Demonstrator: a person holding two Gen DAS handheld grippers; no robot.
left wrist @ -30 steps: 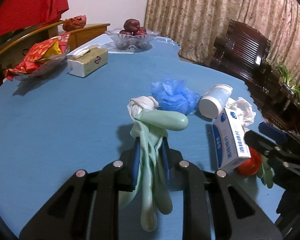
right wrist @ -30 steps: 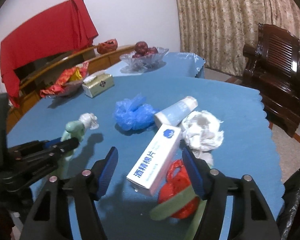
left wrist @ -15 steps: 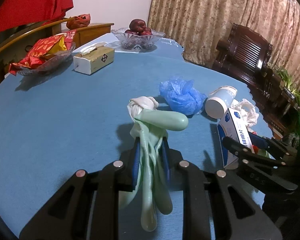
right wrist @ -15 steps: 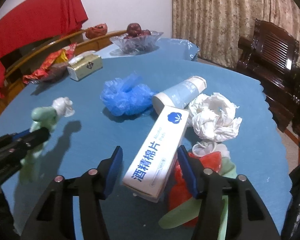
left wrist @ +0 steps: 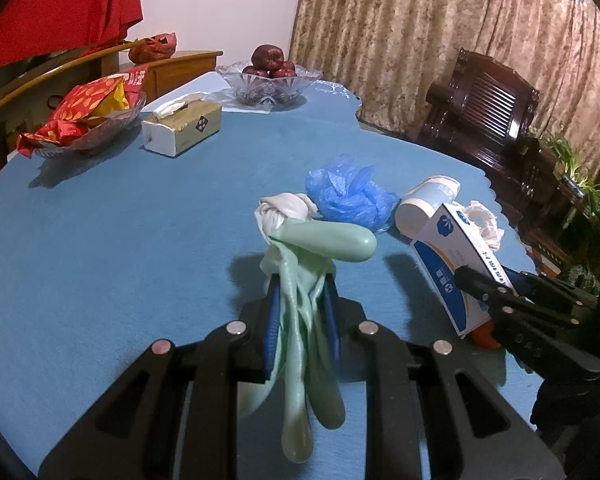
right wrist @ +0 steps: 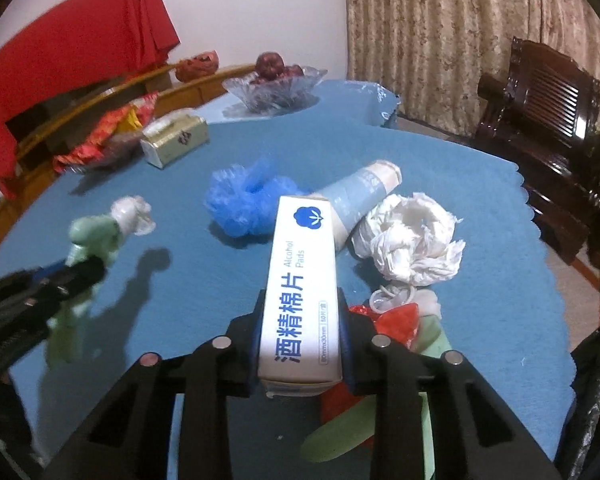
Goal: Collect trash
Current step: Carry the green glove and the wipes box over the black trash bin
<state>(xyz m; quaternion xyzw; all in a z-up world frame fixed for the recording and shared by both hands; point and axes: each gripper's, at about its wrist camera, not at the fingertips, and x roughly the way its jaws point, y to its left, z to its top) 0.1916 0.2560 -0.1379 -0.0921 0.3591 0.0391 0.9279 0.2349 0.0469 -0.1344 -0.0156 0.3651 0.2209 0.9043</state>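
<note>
- Two pieces are gripped, none visibly binned: left gripper (left wrist: 300, 316) clamps the green glove (left wrist: 304, 360); right gripper (right wrist: 300, 340) is closing on the alcohol-pad box (right wrist: 300, 292), pads touching.
- Four loose items at twelve to two o'clock: one blue bag (right wrist: 244, 204), one tube (right wrist: 364, 192), one tissue wad (right wrist: 412, 240), one red wrapper (right wrist: 396, 320).

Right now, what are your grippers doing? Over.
Left gripper shut on glove. Right gripper closing on box. Nothing in the way.

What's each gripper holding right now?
Left gripper: shut on the green glove.
Right gripper: jaws closing, pads against the white box.
</note>
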